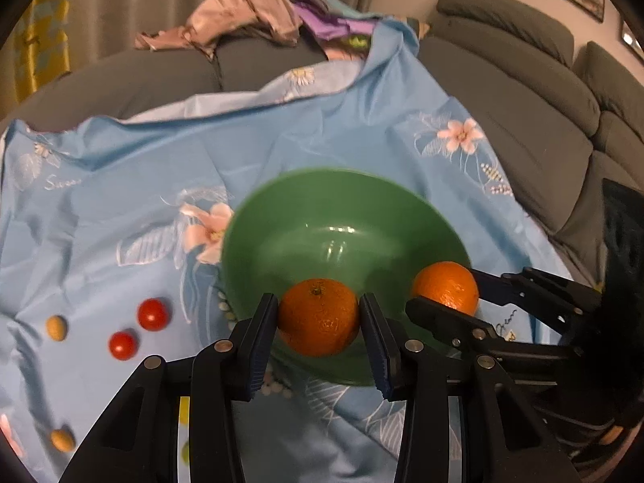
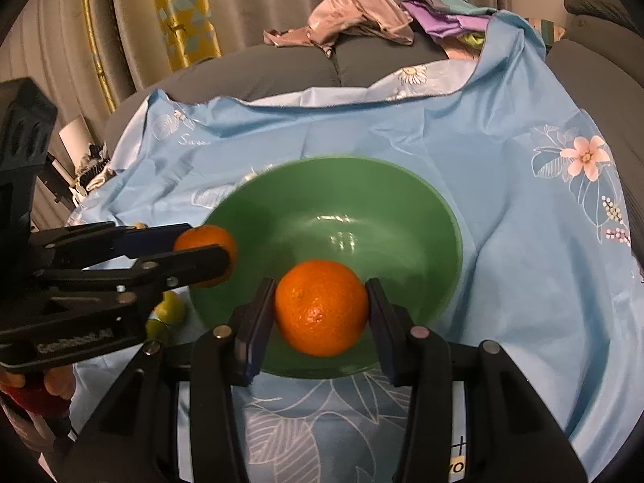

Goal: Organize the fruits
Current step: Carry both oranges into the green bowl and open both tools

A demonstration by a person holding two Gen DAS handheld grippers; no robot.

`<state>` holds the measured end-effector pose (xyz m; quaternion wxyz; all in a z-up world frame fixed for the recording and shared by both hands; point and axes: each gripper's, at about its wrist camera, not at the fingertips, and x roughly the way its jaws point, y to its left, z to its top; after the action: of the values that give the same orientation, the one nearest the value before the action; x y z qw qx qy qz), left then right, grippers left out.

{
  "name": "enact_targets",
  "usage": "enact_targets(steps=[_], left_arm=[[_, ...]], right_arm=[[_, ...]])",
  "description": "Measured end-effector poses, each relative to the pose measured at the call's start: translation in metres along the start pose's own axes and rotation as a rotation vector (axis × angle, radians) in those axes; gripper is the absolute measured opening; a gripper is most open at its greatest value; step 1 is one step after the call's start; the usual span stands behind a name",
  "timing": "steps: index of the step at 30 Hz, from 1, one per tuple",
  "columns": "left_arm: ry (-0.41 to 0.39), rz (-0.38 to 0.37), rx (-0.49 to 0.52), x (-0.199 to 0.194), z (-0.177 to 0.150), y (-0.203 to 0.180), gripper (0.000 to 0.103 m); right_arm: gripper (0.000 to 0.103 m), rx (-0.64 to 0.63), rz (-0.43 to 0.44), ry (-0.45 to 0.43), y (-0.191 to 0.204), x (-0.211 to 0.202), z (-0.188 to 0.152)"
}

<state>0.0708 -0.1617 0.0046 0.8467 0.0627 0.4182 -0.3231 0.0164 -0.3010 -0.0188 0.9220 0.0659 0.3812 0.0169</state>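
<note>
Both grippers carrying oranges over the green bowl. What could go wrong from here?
1. The left gripper and right gripper each hold a round orange at the empty green plastic bowl's near rim; simultaneous drops could collide and bounce out.
2. The bowl sits on a wrinkled light-blue floral sheet over a grey sofa; a nudge might tip it.
</note>
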Motion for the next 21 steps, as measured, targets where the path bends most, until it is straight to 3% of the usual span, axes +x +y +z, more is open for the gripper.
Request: enact_targets(steps=[5, 13, 21], left_arm=[[0.042, 0.015, -0.009, 0.011, -0.005, 0.002, 0.042], [-0.005, -0.022, -0.085, -0.016, -0.006, 0.011, 0.044], [-0.127, -0.102, -0.375, -0.087, -0.039, 0.068, 0.051]], right_arm=[[0.047, 0.011, -0.011, 0.031, -0.006, 0.009, -0.003], [0.053, 0.059, 0.001, -0.023, -0.010, -0.012, -0.002], [0.060, 0.086, 0.072, -0.070, -0.007, -0.039, -0.012]])
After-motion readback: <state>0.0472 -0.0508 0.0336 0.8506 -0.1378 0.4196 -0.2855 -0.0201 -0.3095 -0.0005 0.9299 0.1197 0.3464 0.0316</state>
